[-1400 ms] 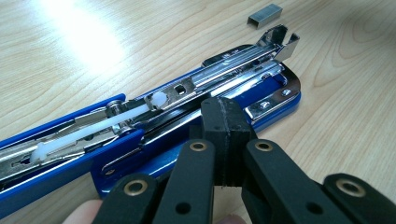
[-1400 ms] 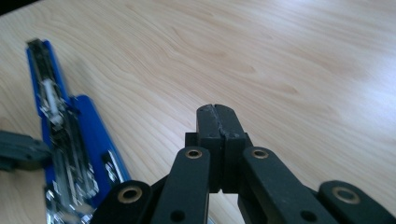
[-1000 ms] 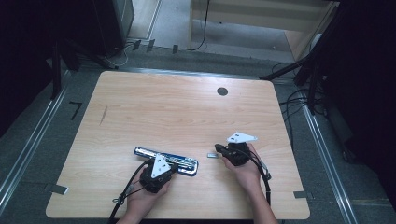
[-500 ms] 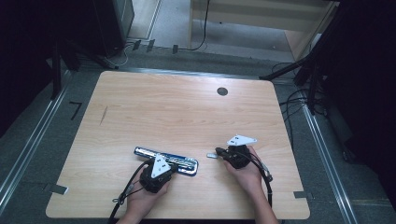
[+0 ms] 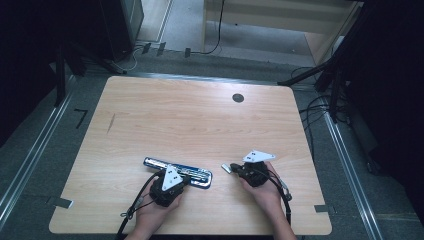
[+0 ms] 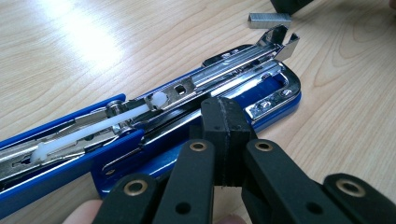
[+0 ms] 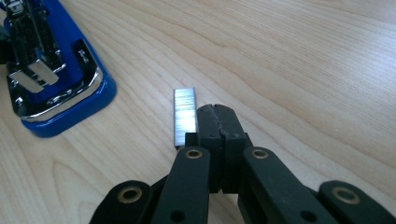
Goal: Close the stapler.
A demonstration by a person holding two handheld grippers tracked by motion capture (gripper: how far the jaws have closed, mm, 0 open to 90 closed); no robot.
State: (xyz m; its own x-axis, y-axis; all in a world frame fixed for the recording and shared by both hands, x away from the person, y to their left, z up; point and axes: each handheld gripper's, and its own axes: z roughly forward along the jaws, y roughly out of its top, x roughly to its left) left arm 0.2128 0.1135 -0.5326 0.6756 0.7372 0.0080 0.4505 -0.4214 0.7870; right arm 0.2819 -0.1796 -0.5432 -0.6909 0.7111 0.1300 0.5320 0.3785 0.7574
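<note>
A blue stapler [image 5: 150, 162] lies opened flat on the wooden table [image 5: 200, 120], its chrome staple channel [image 6: 233, 70] and white pusher rod [image 6: 93, 133] facing up. My left gripper [image 5: 181, 178] is shut and holds nothing, its tips [image 6: 226, 122] over the stapler's blue base [image 6: 280, 100]. A short strip of staples [image 7: 184, 116] lies on the wood to the right of the stapler [image 7: 56, 74]. My right gripper [image 7: 215, 117] is shut with nothing between its pads, the tips right beside the strip [image 5: 226, 168]. The staple strip [image 6: 269, 19] also lies just beyond the channel's open end.
A small dark round grommet [image 5: 238, 98] sits in the table near its far edge. Cables [image 5: 320, 107] trail on the floor to the right, and metal rails [image 5: 30, 160] run along both sides. Bare wood stretches across the far half of the table.
The right hand and its gripper have slipped slightly toward the near edge of the table. The left hand, the stapler and the staple strip have stayed in place.
</note>
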